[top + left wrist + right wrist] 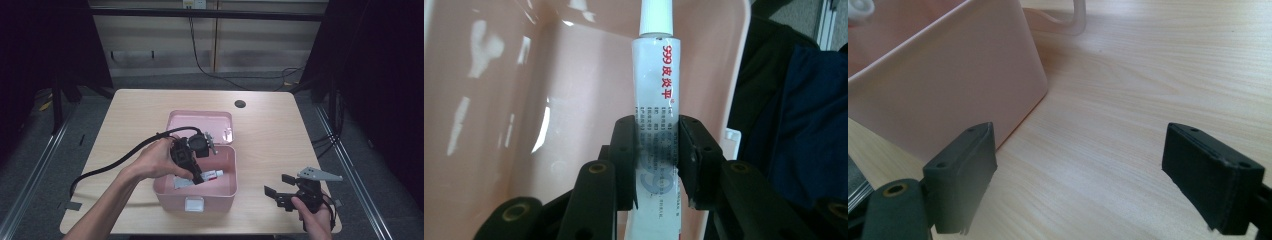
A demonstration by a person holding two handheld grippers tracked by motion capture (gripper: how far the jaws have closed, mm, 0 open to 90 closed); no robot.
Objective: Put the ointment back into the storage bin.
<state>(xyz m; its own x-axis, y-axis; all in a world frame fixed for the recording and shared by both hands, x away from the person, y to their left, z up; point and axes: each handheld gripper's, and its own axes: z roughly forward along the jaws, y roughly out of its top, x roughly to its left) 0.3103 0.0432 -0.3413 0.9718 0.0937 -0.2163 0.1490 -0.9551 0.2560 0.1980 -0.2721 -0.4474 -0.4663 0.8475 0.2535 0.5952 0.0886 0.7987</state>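
Observation:
A pink plastic box (pixel 220 192) with its lid (pixel 200 120) swung open stands mid-table. My left gripper (pixel 200 177) reaches down into the box, shut on a white ointment tube (pixel 215 174) with red print. In the left gripper view the tube (pixel 658 85) runs up between both jaw pads, its white cap toward the box wall (pixel 499 100). My right gripper (pixel 281 186) rests low on the table to the right of the box, jaws wide apart with nothing between them. In the right gripper view the box's corner (pixel 948 85) lies just beyond its left fingertip (pixel 965 172).
A silvery flat pack (pixel 182 183) lies inside the box beside the tube. A black cable (pixel 110 165) trails from the left gripper across the table's left side. A dark round hole (pixel 240 104) sits at the table's far side. Bare wood (pixel 1128 100) stretches right of the box.

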